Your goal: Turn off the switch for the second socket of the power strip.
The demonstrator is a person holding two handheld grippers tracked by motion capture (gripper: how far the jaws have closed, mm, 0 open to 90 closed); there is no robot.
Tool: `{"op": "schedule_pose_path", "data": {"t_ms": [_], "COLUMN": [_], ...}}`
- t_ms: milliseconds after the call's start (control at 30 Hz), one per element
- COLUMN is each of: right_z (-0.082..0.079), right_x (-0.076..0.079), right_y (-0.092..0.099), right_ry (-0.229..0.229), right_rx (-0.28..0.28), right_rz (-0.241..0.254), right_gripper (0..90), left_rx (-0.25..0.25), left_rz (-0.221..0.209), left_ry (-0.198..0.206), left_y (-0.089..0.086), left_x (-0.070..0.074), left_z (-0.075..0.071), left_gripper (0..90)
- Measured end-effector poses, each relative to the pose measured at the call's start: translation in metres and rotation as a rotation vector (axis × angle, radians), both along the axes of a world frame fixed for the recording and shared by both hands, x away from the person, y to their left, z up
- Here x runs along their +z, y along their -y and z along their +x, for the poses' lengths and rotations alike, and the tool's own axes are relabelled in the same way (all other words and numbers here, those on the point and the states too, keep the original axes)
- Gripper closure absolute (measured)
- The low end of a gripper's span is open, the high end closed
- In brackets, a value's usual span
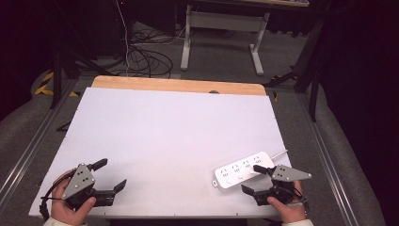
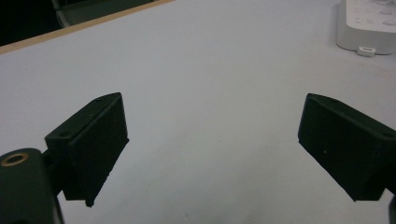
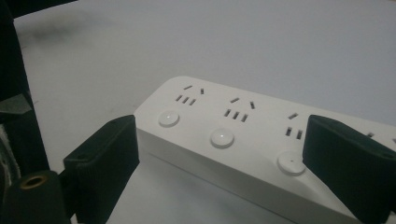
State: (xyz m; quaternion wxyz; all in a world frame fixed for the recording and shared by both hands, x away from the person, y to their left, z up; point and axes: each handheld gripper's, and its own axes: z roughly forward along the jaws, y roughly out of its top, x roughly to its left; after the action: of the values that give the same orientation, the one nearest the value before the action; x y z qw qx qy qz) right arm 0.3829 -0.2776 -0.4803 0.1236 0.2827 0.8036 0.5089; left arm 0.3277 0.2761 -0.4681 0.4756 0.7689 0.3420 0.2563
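Left gripper [image 1: 112, 174] sits at the near-left corner of the white table [image 1: 160, 132], held in the person's left hand [image 1: 70, 205], grey three-cornered plate on top. Jaws wide apart, nothing between them; in the left gripper view [image 2: 212, 149] just bare white tabletop shows between the two black jaws, and the end of the power strip [image 2: 369, 25] sits far off at the top right corner with a small white tab at its base.

Centre of the table bare white; wooden edge [image 1: 179, 84] along the far side, dark floor with cables and a white desk frame [image 1: 221, 35] beyond.

White power strip [image 1: 243, 170] lies flat on the near-right part of the table, angled, its far end pointing up-right, a thin white cord [image 1: 280, 154] leaving that end. Row of sockets and round buttons on top, clear in the right gripper view [image 3: 243, 135].

Right gripper [image 1: 251, 179] held in the right hand [image 1: 287, 207] at the near-right edge, jaws spread wide. One jaw over the strip's top near its far half, the other just off its near side. In the right gripper view [image 3: 224, 161] the strip runs across between the two jaws; pads not pressing on it, a gap shows at the left jaw. Contact at the right jaw can't be told.
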Motion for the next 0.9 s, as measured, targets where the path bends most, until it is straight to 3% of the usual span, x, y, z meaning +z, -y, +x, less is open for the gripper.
{"op": "schedule_pose_path", "data": {"t_ms": [200, 533, 900], "right_z": [0.0002, -0.0003, -0.0019], "right_x": [0.0010, 0.0040, 0.0055], "right_y": [-0.0019, 0.0028, 0.0040], "right_ry": [0.020, 0.073, 0.098], "right_rx": [-0.010, -0.080, -0.097], "right_rz": [-0.002, 0.001, -0.005], "right_gripper": [10.7, 10.7, 10.7], "left_rx": [0.006, 0.005, 0.017], "left_rz": [0.006, 0.006, 0.002], "left_ry": [0.008, 0.007, 0.011], "left_y": [-0.0024, -0.0044, -0.0037], "left_x": [-0.0011, -0.0033, -0.0036], "left_z": [-0.0002, 0.0013, 0.0016], "left_gripper": [8.9, 8.2, 7.9]}}
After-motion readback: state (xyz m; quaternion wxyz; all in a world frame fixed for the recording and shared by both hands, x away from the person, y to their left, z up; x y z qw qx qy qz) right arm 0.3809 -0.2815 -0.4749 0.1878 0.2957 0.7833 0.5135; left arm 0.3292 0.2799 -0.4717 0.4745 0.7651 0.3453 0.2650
